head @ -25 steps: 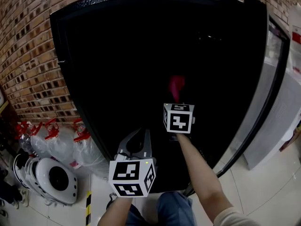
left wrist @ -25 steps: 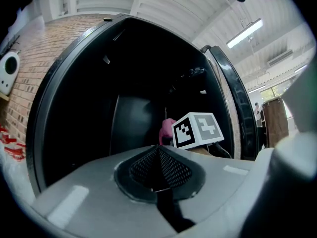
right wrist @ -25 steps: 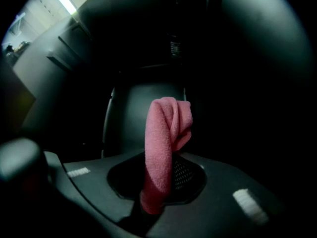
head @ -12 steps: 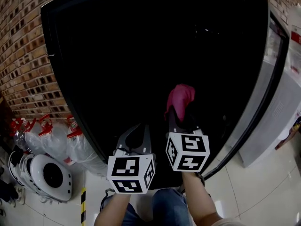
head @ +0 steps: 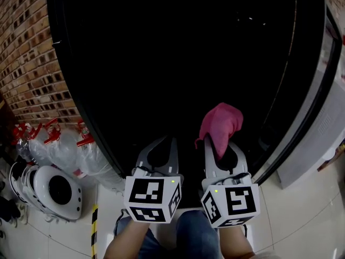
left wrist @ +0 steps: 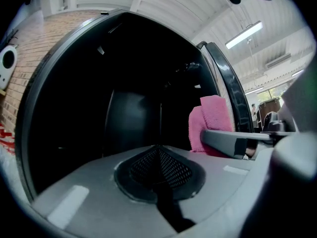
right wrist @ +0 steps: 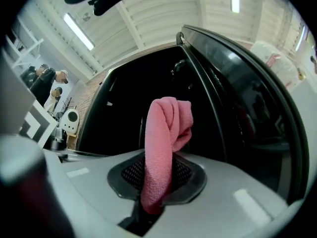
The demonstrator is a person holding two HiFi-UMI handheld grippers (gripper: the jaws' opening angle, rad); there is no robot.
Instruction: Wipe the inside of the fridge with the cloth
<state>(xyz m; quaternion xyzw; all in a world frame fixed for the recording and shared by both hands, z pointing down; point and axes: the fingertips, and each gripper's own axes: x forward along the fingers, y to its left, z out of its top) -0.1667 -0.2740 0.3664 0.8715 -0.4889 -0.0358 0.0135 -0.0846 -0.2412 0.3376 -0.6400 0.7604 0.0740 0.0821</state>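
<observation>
Wiping | right gripper [head: 213,143] clamped on pink cloth [head: 221,124], lower centre | left gripper [head: 171,140] closed, empty | press cloth flat against fridge [head: 161,63] wall.

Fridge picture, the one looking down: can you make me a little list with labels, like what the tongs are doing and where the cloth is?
fridge: open, dark inside
door: swung open on the right
cloth: pink, sticking up from the right tongs, in front of the opening
right tongs: shut on the cloth
left tongs: shut, holding nothing
wall: brick, left of the fridge
floor: pale tiles, with a round white machine at the left
</observation>
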